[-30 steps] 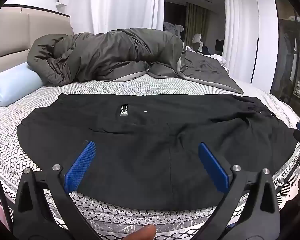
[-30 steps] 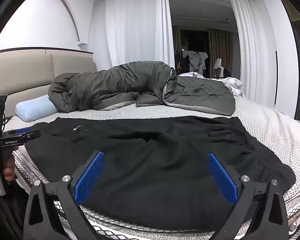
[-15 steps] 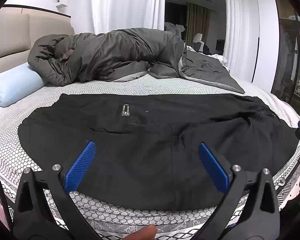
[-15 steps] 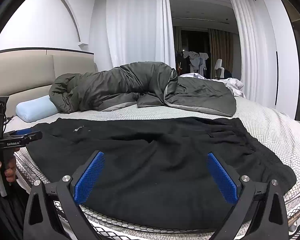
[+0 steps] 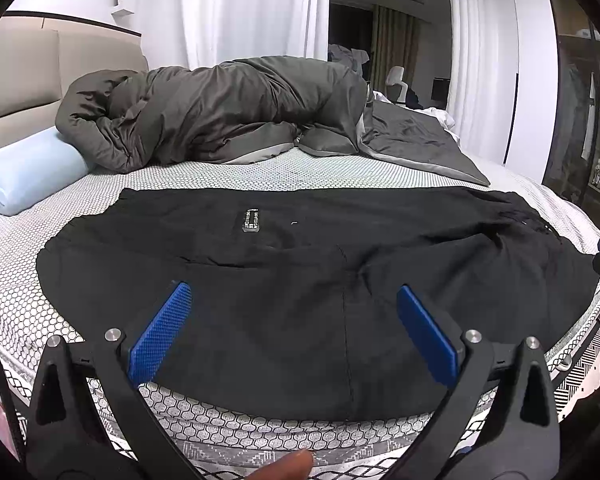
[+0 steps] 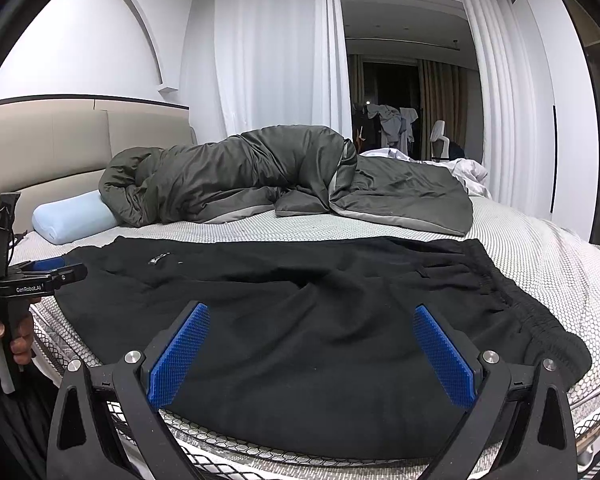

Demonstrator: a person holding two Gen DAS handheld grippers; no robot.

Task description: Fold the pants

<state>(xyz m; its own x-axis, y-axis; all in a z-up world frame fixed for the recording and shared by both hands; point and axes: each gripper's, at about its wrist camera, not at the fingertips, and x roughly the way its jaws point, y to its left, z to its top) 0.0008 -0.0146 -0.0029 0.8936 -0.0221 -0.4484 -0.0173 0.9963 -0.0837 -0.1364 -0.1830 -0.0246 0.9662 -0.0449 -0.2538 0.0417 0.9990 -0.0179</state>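
Observation:
Black pants (image 5: 300,280) lie spread flat across the near part of the bed, also in the right wrist view (image 6: 300,320). A small label (image 5: 250,220) shows on the cloth. The elastic waistband (image 6: 512,292) lies at the right. My left gripper (image 5: 292,332) is open and empty, held above the near hem of the pants. My right gripper (image 6: 312,356) is open and empty, above the near edge by the waist. The left gripper also shows at the left edge of the right wrist view (image 6: 40,276).
A grey duvet (image 5: 228,116) is bunched across the far side of the bed. A light blue pillow (image 5: 24,172) lies at the far left by the headboard (image 6: 60,152). The patterned mattress edge (image 5: 260,432) runs just below the grippers. White curtains hang behind.
Both grippers have stayed open and almost still; the views have shifted only slightly. The pants have not moved.

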